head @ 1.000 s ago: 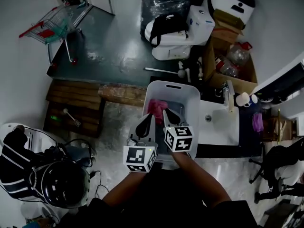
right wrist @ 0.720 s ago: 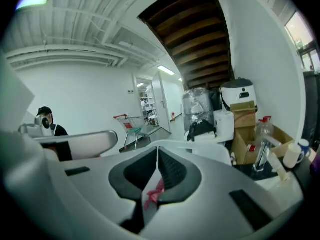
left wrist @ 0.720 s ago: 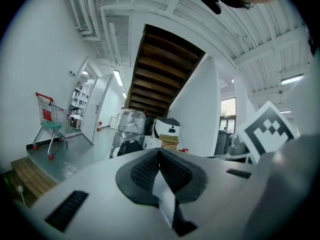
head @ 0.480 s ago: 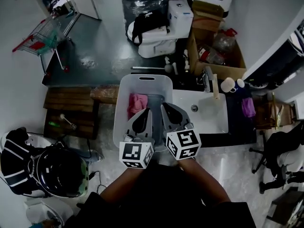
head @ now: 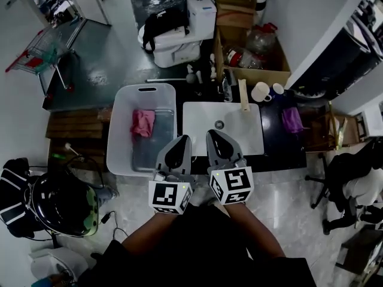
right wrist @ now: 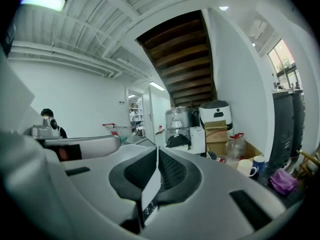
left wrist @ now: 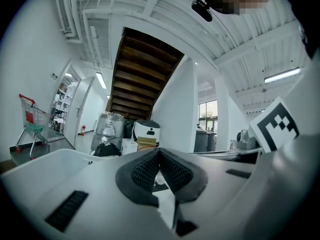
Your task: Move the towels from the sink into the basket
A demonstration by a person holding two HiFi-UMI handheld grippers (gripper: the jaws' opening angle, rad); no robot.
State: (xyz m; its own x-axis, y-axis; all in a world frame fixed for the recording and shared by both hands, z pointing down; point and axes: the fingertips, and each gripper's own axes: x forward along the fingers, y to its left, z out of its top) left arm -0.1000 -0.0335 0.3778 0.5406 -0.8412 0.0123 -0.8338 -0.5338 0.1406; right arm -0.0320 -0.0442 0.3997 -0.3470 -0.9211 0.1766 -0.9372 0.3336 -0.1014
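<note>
1. Basket (head: 112, 142): white tub on the floor, just beside the sink's left edge. One pink towel (head: 142, 122) lies inside, bunched toward the far end, about midway between the side walls.
2. Sink (head: 239, 130): white basin, drain showing, no cloth to be seen in it from the head view.
3. Left gripper (head: 181, 141): held level over the near-left corner of the sink, close to the basket's right rim. Its pads (left wrist: 142, 171) meet at the tips and nothing is caught between them.
4. Right gripper (head: 213, 135): alongside the left, over the sink's near edge. Jaws pressed together, empty.
5. Purple cloth (head: 291, 119): lies on the dark counter (head: 275, 145) right of the sink, well apart from both grippers. Cannot tell whether it counts as one of the towels.
6. Progress, as judged: the pink towel is delivered and the basin looks cleared, so the job seems finished or nearly so. The only possible remainder is that purple cloth, should it belong to the load.
</note>
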